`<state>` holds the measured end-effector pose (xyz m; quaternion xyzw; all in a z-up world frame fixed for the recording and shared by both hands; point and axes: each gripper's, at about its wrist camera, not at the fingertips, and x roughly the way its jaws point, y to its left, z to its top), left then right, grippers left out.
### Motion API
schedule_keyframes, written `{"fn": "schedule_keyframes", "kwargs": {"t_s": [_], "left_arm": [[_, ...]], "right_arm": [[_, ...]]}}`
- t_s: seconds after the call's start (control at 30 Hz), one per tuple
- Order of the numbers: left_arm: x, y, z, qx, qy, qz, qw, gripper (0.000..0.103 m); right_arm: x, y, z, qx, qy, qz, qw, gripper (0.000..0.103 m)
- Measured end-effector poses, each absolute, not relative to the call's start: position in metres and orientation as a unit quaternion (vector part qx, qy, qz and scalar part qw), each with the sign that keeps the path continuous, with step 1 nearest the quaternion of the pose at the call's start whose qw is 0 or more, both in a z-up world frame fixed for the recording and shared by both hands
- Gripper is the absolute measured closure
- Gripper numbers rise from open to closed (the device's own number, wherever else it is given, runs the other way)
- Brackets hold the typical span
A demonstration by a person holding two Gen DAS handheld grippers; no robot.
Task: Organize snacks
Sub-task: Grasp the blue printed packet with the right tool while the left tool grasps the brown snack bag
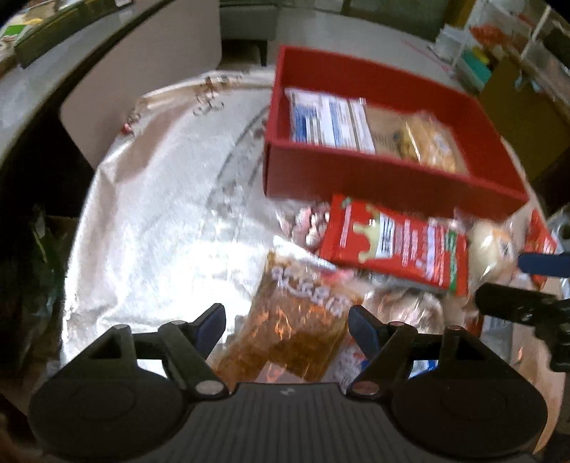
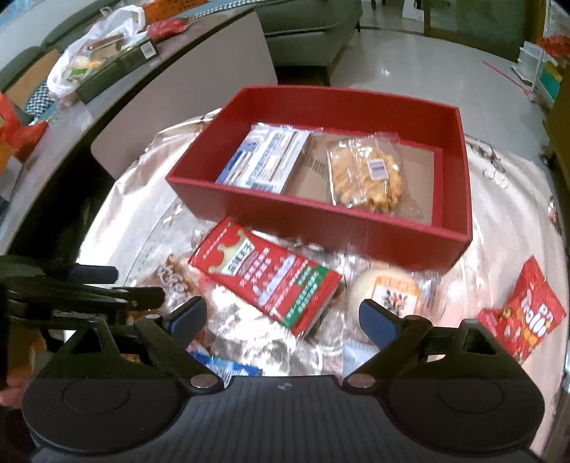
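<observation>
A red box [image 1: 356,178] [image 2: 285,220] stands on the silver-covered table and holds a blue-and-white packet [image 1: 327,121] [image 2: 263,160] and a clear bag of yellow crackers [image 1: 431,142] [image 2: 367,174]. In front of it lie a red packet with a crown [image 1: 395,245] [image 2: 267,277], a round white bun pack [image 1: 491,245] [image 2: 384,292] and a brown snack packet [image 1: 295,320] [image 2: 174,277]. My left gripper [image 1: 285,315] hangs open above the brown packet. My right gripper [image 2: 281,308] stands open over the near end of the crown packet.
A small red candy packet [image 2: 523,313] lies at the right of the table. More wrapped snacks sit under both grippers. A grey counter [image 2: 71,117] with bags and a dark box curves along the left. A sofa [image 2: 306,32] and tiled floor lie beyond.
</observation>
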<state>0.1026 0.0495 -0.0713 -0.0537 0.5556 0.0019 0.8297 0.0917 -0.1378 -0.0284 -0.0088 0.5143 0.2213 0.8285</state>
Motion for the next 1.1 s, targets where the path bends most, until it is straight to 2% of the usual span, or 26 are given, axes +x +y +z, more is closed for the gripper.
{"fn": "schedule_keyframes", "kwargs": {"t_s": [0.13, 0.17, 0.27, 0.33, 0.37, 0.4, 0.63, 0.87, 1.03, 1.1], "left_arm": [[0.102, 0.04, -0.087, -0.023, 0.57, 0.0, 0.821, 0.032], [0.103, 0.039, -0.092, -0.015, 0.571, 0.004, 0.821, 0.027], [0.103, 0.04, -0.096, -0.02, 0.565, 0.006, 0.825, 0.025], [0.102, 0.042, -0.095, -0.029, 0.564, 0.007, 0.825, 0.034], [0.101, 0.042, -0.094, -0.028, 0.565, 0.007, 0.825, 0.048], [0.1, 0.042, -0.093, -0.024, 0.568, 0.009, 0.823, 0.053], [0.087, 0.054, -0.079, -0.057, 0.561, 0.007, 0.826, 0.07], [0.083, 0.062, -0.077, -0.069, 0.567, -0.001, 0.821, 0.069], [0.086, 0.057, -0.085, -0.057, 0.579, -0.001, 0.814, 0.059], [0.085, 0.056, -0.083, -0.055, 0.575, -0.006, 0.816, 0.053]], "right_arm": [[0.082, -0.144, -0.031, -0.005, 0.519, 0.216, 0.827, 0.007], [0.079, -0.145, -0.032, -0.002, 0.521, 0.215, 0.826, 0.007], [0.072, -0.148, -0.035, 0.007, 0.526, 0.215, 0.823, 0.007], [0.065, -0.146, -0.037, 0.006, 0.529, 0.215, 0.821, 0.007], [0.062, -0.144, -0.038, 0.006, 0.53, 0.216, 0.82, 0.007], [0.058, -0.142, -0.04, 0.005, 0.532, 0.218, 0.818, 0.007], [0.038, -0.123, -0.05, -0.006, 0.544, 0.23, 0.807, 0.007], [0.026, -0.09, -0.073, -0.033, 0.565, 0.241, 0.788, 0.007], [0.017, -0.065, -0.09, -0.07, 0.571, 0.248, 0.78, 0.007], [0.015, -0.061, -0.095, -0.078, 0.568, 0.244, 0.782, 0.003]]}}
